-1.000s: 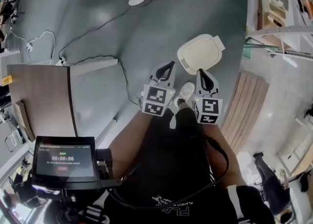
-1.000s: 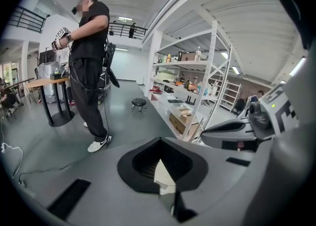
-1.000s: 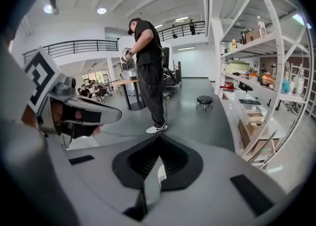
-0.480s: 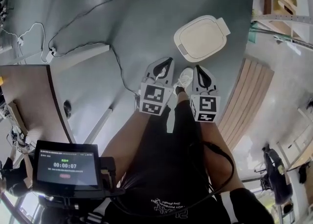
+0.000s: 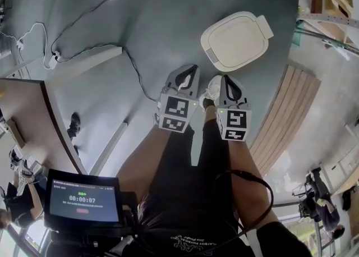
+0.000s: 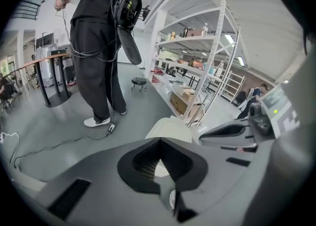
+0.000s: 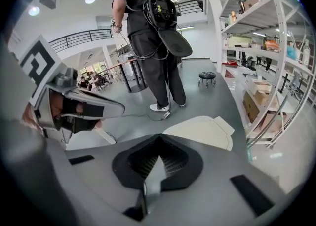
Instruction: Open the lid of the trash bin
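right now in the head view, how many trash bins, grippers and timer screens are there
trash bin: 1
grippers: 2, the left gripper and the right gripper
timer screen: 1
total: 4

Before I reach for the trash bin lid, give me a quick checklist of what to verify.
1. Lid shut: ok, the trash bin lid lies flat and closed.
2. Left gripper free: ok, the left gripper has its jaws together on nothing.
3. Right gripper free: ok, the right gripper is the same.
4. Grippers at the lid: not ok, both hang short of it and touch nothing.
5. Path to the lid: ok, the cable lies off to the left.
6. Which edge lifts: cannot tell.
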`<state>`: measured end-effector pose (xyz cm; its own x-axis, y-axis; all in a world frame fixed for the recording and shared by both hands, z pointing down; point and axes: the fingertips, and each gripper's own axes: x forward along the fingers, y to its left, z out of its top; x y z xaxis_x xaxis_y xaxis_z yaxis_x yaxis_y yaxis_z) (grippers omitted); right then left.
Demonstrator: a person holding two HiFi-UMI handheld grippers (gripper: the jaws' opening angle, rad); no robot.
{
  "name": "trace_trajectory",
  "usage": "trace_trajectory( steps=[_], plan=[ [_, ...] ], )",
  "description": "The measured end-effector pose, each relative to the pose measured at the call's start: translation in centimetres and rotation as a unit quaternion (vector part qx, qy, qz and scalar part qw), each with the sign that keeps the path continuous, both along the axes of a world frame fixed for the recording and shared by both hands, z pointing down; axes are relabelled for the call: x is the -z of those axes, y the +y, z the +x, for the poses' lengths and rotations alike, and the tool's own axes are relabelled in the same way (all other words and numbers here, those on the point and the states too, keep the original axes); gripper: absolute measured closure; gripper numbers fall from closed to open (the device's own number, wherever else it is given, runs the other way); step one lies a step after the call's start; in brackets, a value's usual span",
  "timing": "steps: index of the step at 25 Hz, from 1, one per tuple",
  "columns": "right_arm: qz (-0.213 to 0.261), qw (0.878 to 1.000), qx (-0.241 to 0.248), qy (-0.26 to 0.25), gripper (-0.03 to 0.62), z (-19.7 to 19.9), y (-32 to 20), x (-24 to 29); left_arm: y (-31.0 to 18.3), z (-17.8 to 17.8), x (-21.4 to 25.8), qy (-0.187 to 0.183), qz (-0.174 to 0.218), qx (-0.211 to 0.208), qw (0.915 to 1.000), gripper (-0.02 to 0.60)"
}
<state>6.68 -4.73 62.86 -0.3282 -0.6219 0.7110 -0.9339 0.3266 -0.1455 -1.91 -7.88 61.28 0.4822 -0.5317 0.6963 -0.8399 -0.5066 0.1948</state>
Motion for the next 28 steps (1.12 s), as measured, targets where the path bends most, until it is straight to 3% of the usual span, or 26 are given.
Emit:
trace_trajectory(
  steps=[12, 28],
  plan=[
    [-0.025, 1.0, -0.006, -0.007, 0.595, -0.2, -0.1, -7.5, 0.9, 0.1, -8.4, -0.014, -0.029, 0.008, 0.9995, 0.583],
    [-0.025, 1.0, -0.012, 0.007, 0.595, -2.6, -1.4, -13.8, 0.1, -1.0, -15.0, -0.016, -0.02, 0.032, 0.9992, 0.583]
  ],
)
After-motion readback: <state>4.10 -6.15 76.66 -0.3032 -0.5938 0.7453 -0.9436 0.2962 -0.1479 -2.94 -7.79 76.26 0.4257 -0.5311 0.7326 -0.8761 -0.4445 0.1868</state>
